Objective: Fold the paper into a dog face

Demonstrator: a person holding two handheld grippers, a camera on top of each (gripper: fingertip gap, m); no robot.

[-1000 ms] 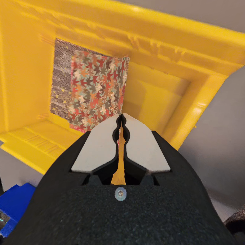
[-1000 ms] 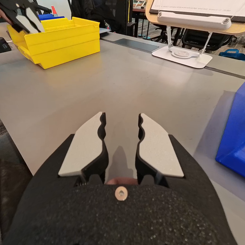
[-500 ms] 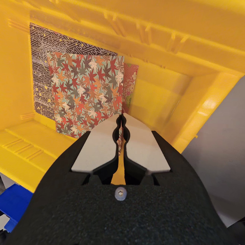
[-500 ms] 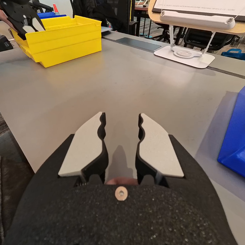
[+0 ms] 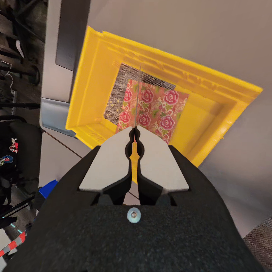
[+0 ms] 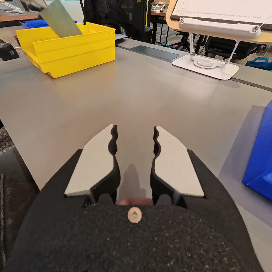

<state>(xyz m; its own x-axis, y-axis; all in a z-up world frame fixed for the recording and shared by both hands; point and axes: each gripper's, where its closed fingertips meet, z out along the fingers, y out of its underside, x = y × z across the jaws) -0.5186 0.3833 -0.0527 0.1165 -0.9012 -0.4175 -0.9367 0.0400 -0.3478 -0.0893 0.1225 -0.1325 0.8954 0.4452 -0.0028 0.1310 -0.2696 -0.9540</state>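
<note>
My left gripper (image 5: 134, 128) is shut on a sheet of paper (image 5: 137, 95), held above the yellow bin (image 5: 206, 82). In the left wrist view the sheet shows edge-on as a thin line. In the right wrist view it shows as a pale tilted sheet (image 6: 58, 22) over the bin (image 6: 73, 51). A pink floral sheet (image 5: 154, 110) and a dark patterned sheet (image 5: 117, 94) lie in the bin. My right gripper (image 6: 135, 127) is open and empty, low over the grey table (image 6: 132, 95) near its front edge.
A blue bin (image 6: 262, 161) stands close at the right. A white stand (image 6: 206, 64) holding a board is at the back right. Chairs and bags stand beyond the table's far edge. Across from one pair of fingers to the other is roughly 50 cm.
My left gripper has risen and pulled back from the bin with the leaf-patterned sheet, uncovering the pink floral sheet beneath. The right gripper has stayed open and barely moved.
</note>
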